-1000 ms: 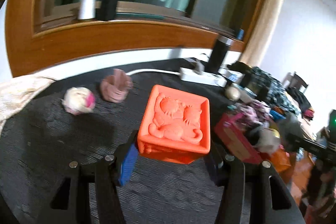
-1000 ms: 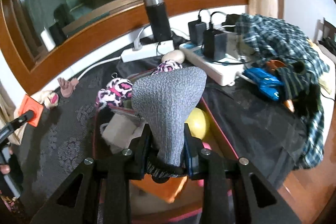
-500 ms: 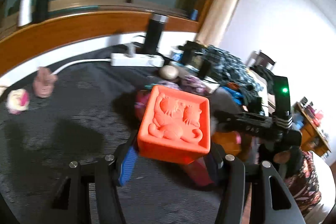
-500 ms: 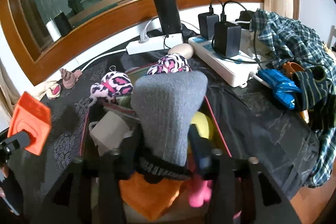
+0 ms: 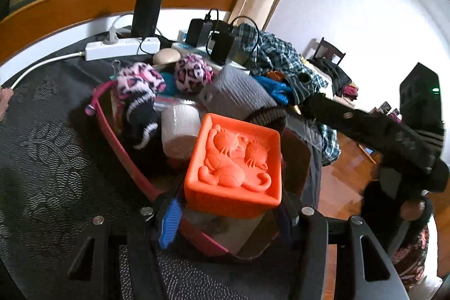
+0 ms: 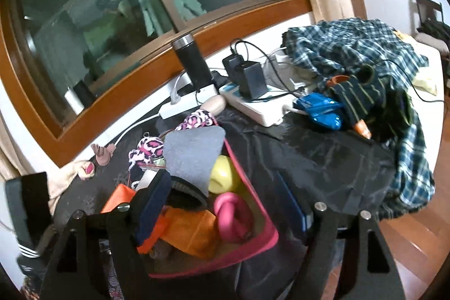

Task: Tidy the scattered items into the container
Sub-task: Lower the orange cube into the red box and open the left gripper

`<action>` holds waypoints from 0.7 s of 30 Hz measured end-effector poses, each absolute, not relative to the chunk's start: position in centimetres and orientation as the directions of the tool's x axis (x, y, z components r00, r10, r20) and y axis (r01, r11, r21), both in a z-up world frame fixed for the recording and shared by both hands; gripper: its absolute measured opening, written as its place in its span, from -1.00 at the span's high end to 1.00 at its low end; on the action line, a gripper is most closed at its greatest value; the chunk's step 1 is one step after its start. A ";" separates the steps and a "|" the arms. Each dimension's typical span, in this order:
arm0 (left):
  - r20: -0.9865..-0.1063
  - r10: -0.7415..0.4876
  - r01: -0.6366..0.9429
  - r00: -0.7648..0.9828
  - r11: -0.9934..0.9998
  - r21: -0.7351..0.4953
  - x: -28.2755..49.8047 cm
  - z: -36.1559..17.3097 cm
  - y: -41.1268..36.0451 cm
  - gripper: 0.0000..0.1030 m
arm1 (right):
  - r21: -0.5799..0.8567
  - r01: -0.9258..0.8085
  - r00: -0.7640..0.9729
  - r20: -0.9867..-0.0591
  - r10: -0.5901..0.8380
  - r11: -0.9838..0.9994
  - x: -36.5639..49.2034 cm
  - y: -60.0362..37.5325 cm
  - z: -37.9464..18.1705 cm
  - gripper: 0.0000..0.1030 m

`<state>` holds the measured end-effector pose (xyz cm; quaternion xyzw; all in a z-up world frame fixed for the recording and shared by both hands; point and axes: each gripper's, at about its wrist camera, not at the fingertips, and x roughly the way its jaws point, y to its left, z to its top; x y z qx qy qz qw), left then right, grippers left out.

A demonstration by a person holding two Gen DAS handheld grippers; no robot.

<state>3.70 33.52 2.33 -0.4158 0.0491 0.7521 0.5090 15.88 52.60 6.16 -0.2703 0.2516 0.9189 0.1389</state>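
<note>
My left gripper (image 5: pixel 227 212) is shut on an orange block with a cat relief (image 5: pixel 236 162), held just above the near end of the pink-rimmed container (image 5: pixel 118 142). The container is packed with a grey sock (image 5: pixel 239 94), leopard-print slippers (image 5: pixel 137 80) and a white roll (image 5: pixel 180 125). In the right wrist view my right gripper (image 6: pixel 225 212) stands open over the container (image 6: pixel 244 173). The grey sock (image 6: pixel 194 156) lies free between its fingers, beside a yellow ball (image 6: pixel 225 176) and a pink knot toy (image 6: pixel 230 215). A brown-pink item (image 6: pixel 102 155) and a cream ball (image 6: pixel 84 169) lie outside on the black cloth.
A black flask (image 6: pixel 194 63), white power strips (image 6: pixel 253 103) with chargers, a beige egg shape (image 6: pixel 213 104), a blue packet (image 6: pixel 320 111) and a plaid shirt (image 6: pixel 365 47) crowd the back and right. The table edge drops to a wood floor (image 6: pixel 407 243) at right.
My left gripper swung right with the orange block, from the open cloth to above the container. My right gripper opened and let go of the grey sock, which now rests in the container.
</note>
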 end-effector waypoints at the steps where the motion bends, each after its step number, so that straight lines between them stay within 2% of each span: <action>1: -0.676 0.725 -0.807 -0.136 -0.476 -0.348 3.7 2.1 33.7 -0.13 | 0.390 -0.390 -0.817 -0.564 0.118 -0.834 16.1 52.5 6.1 -0.53; 7: -0.672 0.730 -0.810 -0.124 -0.466 -0.357 3.5 1.3 34.4 -0.14 | 0.395 -0.367 -0.829 -0.550 0.103 -0.842 16.7 51.3 6.2 -0.53; 9: -0.662 0.740 -0.808 -0.114 -0.458 -0.372 3.5 1.7 33.9 -0.23 | 0.397 -0.358 -0.835 -0.541 0.099 -0.846 16.9 50.8 6.4 -0.53; 11: -0.644 0.757 -0.808 -0.110 -0.445 -0.386 3.7 2.3 33.2 -0.53 | 0.399 -0.348 -0.841 -0.533 0.094 -0.848 17.0 50.4 6.7 -0.53; 21: -0.560 0.811 -0.803 -0.173 -0.445 -0.396 3.6 5.8 29.1 -0.56 | 0.400 -0.285 -0.868 -0.493 0.058 -0.871 16.4 47.5 8.6 -0.53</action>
